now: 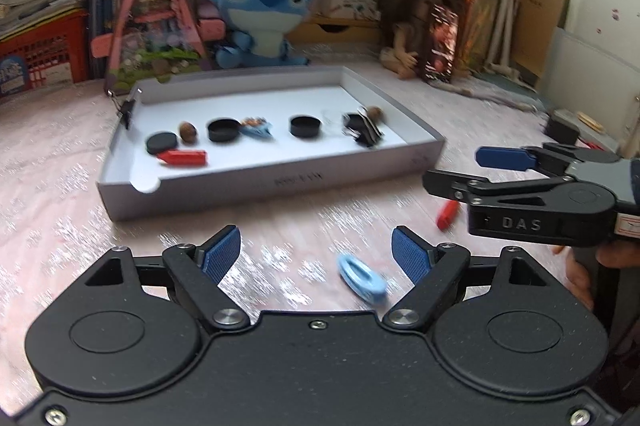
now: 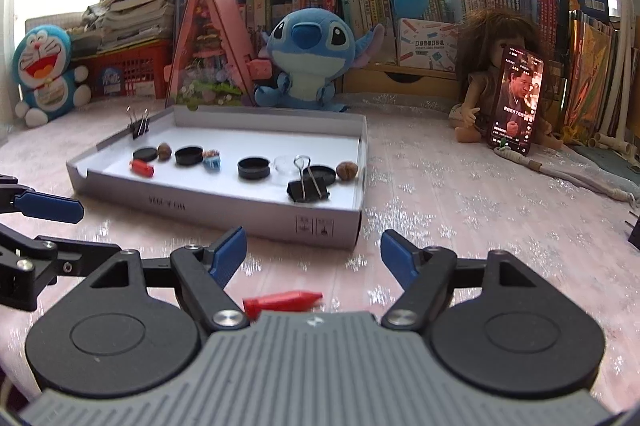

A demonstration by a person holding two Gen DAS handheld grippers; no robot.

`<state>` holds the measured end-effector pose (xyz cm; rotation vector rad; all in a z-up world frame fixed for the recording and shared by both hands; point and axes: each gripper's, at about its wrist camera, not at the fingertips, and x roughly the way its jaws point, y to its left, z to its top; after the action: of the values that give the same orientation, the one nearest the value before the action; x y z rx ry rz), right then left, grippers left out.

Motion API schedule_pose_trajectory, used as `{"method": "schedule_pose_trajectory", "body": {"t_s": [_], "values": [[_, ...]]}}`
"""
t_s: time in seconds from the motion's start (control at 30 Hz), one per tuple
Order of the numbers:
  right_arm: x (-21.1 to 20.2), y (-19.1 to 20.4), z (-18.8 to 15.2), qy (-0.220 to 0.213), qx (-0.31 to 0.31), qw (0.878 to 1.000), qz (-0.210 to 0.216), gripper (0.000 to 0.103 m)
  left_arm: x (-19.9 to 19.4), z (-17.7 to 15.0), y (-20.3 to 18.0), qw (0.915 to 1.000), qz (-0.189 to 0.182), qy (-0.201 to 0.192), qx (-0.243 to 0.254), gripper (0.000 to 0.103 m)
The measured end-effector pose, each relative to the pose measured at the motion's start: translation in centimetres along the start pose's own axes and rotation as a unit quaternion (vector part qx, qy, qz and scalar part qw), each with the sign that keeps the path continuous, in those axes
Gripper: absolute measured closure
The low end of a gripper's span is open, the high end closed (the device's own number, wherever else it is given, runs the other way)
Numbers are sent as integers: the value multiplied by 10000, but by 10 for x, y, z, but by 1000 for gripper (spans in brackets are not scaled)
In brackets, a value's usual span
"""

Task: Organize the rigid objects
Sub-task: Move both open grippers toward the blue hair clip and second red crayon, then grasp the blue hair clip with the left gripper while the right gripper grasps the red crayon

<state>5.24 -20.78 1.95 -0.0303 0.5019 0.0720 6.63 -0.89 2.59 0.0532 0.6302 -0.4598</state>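
A grey cardboard tray (image 1: 280,181) (image 2: 224,205) lies on the pink cloth. It holds black round lids (image 2: 253,168), walnuts (image 2: 346,170), a red crayon piece (image 2: 142,168), a binder clip (image 2: 308,187) and a small blue brush (image 2: 212,160). My left gripper (image 1: 316,252) is open and empty, with a light blue clip (image 1: 362,278) on the cloth between its fingers. My right gripper (image 2: 313,252) is open and empty above a red crayon (image 2: 282,302), which also shows in the left wrist view (image 1: 447,216). The right gripper (image 1: 464,171) appears at the right of the left wrist view.
A blue Stitch plush (image 2: 308,57), a pink toy house (image 2: 212,45), a doll with a phone (image 2: 516,97), a Doraemon plush (image 2: 44,73) and stacked books stand behind the tray. A second binder clip (image 2: 139,127) is clipped on the tray's far left rim.
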Motion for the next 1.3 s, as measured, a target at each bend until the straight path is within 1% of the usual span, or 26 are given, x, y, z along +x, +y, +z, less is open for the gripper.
{"method": "schedule_pose_trajectory", "body": {"t_s": [0.13,0.23,0.33,0.4,0.43,0.47,0.5,0.57,0.63,0.77,0.93,1.03,1.1,1.17,1.3], "values": [[-1,-1,-6,43,-49,10000,69,20,0,-9,-8,9998,-169,83,22,24],[-1,-1,-10,77,-106,9999,64,20,0,-13,-12,9993,-330,149,57,29],[0,-1,-12,118,-134,9998,42,20,1,-15,-15,9994,-268,155,146,33],[1,-1,-13,133,-144,9998,49,20,2,-17,-15,9996,-125,145,221,46],[1,-1,-13,138,-155,9998,56,20,2,-17,-15,9996,-62,141,246,51],[1,-1,-13,143,-169,9997,62,20,1,-18,-13,9995,-15,142,265,58],[1,0,-14,151,-184,9997,64,20,0,-18,-11,9995,1,138,271,62],[2,1,-14,171,-212,9996,73,20,-1,-18,-7,9996,-4,151,253,64],[2,1,-14,194,-235,9995,75,20,-4,-19,-2,9995,22,159,267,64],[3,3,-15,201,-268,9994,83,20,-7,-21,4,9990,207,144,365,64],[3,4,-15,209,-302,9993,93,20,-7,-20,11,9989,374,119,253,63],[3,3,-15,229,-327,9991,115,20,-7,-19,11,9991,377,115,133,63],[3,3,-14,248,-415,9987,156,20,-7,-18,9,9993,359,98,96,59],[3,3,-12,293,-543,9978,233,20,-6,-18,7,9994,338,79,30,57],[7,-1,-8,454,-893,9934,559,20,-3,-17,2,9993,350,24,-117,53]]}}
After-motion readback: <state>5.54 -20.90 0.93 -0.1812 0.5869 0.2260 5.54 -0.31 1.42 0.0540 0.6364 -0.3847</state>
